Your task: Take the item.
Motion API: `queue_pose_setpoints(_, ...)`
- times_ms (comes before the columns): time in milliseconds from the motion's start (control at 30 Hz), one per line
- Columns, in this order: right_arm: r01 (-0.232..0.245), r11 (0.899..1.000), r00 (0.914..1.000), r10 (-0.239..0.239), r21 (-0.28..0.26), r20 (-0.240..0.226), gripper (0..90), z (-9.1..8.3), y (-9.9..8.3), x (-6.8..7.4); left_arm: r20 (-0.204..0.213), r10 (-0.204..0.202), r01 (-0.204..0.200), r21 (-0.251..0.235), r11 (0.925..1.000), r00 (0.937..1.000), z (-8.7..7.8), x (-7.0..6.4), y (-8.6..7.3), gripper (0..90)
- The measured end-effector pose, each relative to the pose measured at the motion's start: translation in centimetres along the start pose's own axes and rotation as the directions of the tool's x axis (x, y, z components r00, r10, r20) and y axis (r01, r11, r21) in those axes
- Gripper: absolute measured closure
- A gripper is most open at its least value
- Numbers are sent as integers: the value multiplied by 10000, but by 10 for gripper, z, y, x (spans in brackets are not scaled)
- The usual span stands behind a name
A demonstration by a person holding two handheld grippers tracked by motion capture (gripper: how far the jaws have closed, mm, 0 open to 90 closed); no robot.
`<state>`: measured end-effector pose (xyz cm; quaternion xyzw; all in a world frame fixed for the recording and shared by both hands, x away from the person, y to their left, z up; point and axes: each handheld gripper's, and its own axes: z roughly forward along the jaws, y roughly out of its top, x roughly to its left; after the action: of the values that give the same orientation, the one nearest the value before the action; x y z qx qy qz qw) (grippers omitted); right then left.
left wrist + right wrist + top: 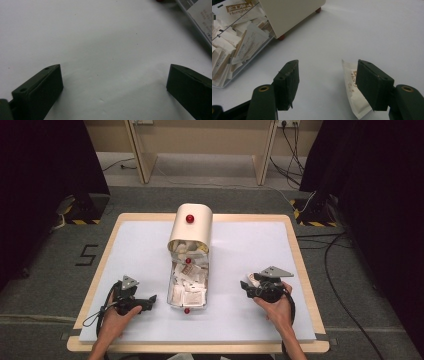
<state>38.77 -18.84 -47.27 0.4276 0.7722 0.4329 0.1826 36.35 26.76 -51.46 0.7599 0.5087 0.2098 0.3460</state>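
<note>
Two grippers are resting on the white table [240, 245], and you are holding both wide apart. One sachet [355, 96] is lying against the inner face of your right gripper [327, 82]'s right-hand jaw, right of the sachet box [189, 270]. Judging from that, you are releasing it; lift straight up so it doesn't drag. Your left gripper [113, 87] is gripping nothing. Sachets in the box are too many to count.
</note>
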Motion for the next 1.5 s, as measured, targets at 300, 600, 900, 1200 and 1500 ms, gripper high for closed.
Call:
queue_pose_setpoints(300,-57,10000,10000,57,6,-31,351,-11,-9,1,-10,3,-3,-5,10000,10000,0,0,0,0)
queue_pose_setpoints(600,27,9999,10000,-27,165,2,347,-17,-18,3,-12,4,-4,-5,10000,10000,0,0,0,1)
queue_pose_setpoints(900,-130,9999,9999,129,91,44,331,-27,-24,0,-5,12,-12,10,10000,10000,0,0,0,1)
queue_pose_setpoints(1200,-192,9998,9997,190,71,176,249,-35,-31,0,-22,21,-21,4,10000,10000,0,0,0,1)
queue_pose_setpoints(1500,-13,10000,9997,13,-27,257,167,-47,-39,3,-16,29,-29,22,10000,10000,0,0,0,0)
